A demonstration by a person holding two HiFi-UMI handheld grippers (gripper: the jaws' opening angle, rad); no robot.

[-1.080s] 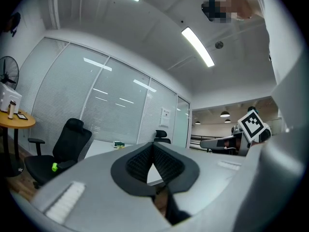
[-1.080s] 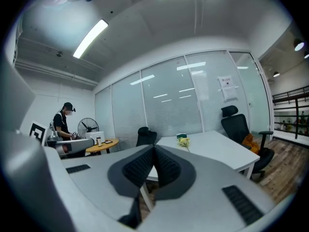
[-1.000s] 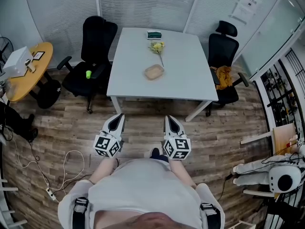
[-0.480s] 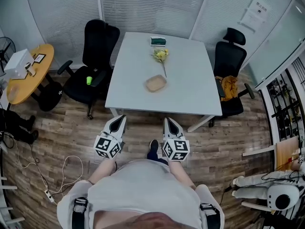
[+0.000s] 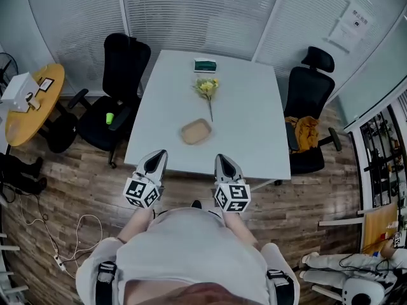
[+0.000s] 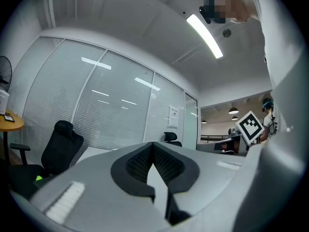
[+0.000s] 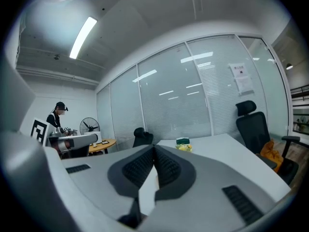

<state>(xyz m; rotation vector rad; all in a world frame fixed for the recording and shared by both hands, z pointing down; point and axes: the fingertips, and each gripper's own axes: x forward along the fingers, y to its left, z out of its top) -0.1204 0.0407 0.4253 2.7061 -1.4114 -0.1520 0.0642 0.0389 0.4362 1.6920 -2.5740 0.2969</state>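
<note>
Bowl (image 5: 195, 132) on bench (image 5: 254, 138) now nearer, ahead of your jaws; left gripper (image 5: 158, 154) and right gripper (image 5: 222, 159) both pressed together, empty.

No legible text anywhere. Paper notice (image 5: 356, 25) on glass partition (image 5: 191, 11) carried print, but too small to read, incl. in both gripper views. Green box (image 5: 204, 65) at far end of white table (image 5: 254, 138): label illegible. Cubes on left gripper (image 5: 159, 152) & right gripper (image 5: 220, 157) showed only b/w square marker patterns, no letters or nos.
</note>
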